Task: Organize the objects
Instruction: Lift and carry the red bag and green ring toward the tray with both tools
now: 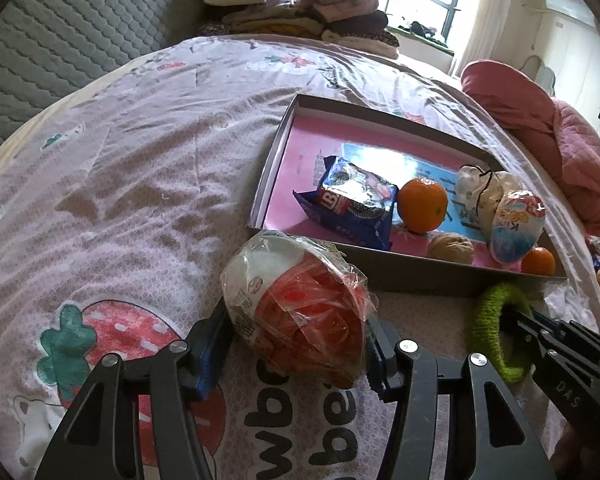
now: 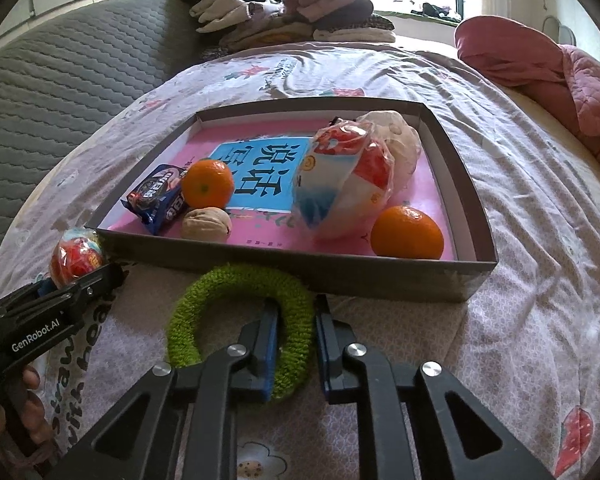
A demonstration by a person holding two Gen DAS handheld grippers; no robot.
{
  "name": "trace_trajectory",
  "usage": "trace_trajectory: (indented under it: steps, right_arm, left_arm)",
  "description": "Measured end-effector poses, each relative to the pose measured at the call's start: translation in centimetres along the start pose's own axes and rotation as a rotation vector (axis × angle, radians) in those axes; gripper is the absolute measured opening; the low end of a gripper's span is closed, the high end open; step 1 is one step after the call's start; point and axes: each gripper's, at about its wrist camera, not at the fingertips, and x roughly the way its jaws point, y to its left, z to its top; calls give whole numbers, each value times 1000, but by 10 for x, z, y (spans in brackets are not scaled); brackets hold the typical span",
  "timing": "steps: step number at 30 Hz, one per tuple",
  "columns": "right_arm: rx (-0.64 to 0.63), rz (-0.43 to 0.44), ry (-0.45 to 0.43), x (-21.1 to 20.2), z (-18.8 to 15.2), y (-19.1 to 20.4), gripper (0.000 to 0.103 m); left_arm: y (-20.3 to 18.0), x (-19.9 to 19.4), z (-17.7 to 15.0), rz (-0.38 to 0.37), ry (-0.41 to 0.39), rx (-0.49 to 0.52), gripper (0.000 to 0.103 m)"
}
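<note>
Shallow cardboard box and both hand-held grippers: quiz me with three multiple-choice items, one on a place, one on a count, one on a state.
1. Where is the fuzzy green ring?
A. in the box
B. on the bedspread in front of the shallow cardboard box
C. on the clothes pile

2. How many oranges lie in the box?
A. one
B. two
C. four

3. What sits between the left hand-held gripper fingers?
A. nothing
B. a walnut
C. the plastic-wrapped red and white egg-shaped treat

Key: 1 B, the ring lies outside the near wall, one right hand-held gripper finger through it. 2 B, the left orange and right orange. 3 C, the treat fills the gap.
</note>
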Motion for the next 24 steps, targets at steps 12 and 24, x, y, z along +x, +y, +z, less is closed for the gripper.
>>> trace_trajectory:
  steps: [12, 24]
  right_arm:
    - [-2, 8, -24, -15, 0, 5, 16]
    - [-9, 12, -70, -36, 3, 9, 16]
  left_arm:
    - [-5, -13, -2, -10, -15, 19, 58]
    - [-16, -37, -2, -14, -61, 60, 58]
